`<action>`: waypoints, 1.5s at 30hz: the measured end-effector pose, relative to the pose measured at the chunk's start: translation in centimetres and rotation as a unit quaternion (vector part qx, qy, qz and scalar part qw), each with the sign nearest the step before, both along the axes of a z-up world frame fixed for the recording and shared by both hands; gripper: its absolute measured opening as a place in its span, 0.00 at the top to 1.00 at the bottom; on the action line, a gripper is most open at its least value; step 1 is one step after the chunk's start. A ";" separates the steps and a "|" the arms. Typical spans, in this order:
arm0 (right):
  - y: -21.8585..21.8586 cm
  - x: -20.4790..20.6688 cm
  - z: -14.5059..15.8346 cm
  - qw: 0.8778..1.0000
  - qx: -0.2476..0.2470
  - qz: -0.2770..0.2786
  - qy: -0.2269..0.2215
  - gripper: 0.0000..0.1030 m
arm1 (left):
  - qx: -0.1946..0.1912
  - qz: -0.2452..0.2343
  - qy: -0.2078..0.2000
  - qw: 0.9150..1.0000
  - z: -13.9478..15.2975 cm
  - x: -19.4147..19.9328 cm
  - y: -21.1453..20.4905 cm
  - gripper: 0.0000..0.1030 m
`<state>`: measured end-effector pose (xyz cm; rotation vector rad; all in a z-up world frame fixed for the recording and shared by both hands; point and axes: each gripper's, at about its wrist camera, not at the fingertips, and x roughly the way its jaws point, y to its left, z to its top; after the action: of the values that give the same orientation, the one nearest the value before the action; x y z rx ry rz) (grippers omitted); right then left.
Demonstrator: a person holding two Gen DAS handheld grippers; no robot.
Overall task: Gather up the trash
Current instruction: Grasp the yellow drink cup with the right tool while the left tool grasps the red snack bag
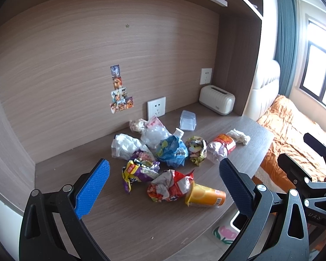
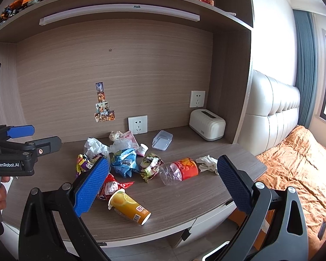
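A heap of trash [image 1: 160, 152] lies in the middle of the worktop [image 1: 123, 221]: crumpled wrappers, a blue bag [image 2: 125, 162], and a clear bottle with a red label [image 2: 178, 170] on its side. An orange cup [image 2: 130, 206] lies tipped over nearest the front edge, touching a red wrapper [image 1: 171, 186]. A white rag [image 2: 207, 163] sits toward the right edge. A clear box [image 1: 187, 120] and a white toaster [image 2: 207, 124] stand near the back right corner. The left claw [image 1: 163, 187] and the right claw [image 2: 163, 184] both gape wide, holding nothing, above the front edge.

Trash-littered desk [image 2: 184, 204], toaster [image 2: 207, 125]
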<state>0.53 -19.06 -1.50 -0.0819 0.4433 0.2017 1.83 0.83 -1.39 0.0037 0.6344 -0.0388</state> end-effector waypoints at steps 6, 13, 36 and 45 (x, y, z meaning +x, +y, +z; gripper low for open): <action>0.8 0.6 -1.5 0.999 -0.012 0.024 0.017 0.03 | 0.001 -0.012 0.006 1.000 -1.0 0.3 0.2 0.04; 2.3 1.4 -4.5 0.994 -0.045 0.089 0.053 0.03 | 0.032 -0.041 0.038 0.998 -4.8 2.0 0.5 0.04; 6.4 7.5 -15.9 0.958 -0.102 0.187 0.193 0.03 | 0.151 -0.353 0.085 0.920 -16.2 11.2 -2.6 0.15; 8.6 8.8 -18.2 0.949 -0.120 0.181 0.230 0.47 | 0.136 -0.418 0.127 0.889 -18.8 13.4 -1.4 0.34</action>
<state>9.32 -10.44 -19.66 -0.3610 0.9196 0.5336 15.24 -0.60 -20.17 0.5552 0.8578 -0.7986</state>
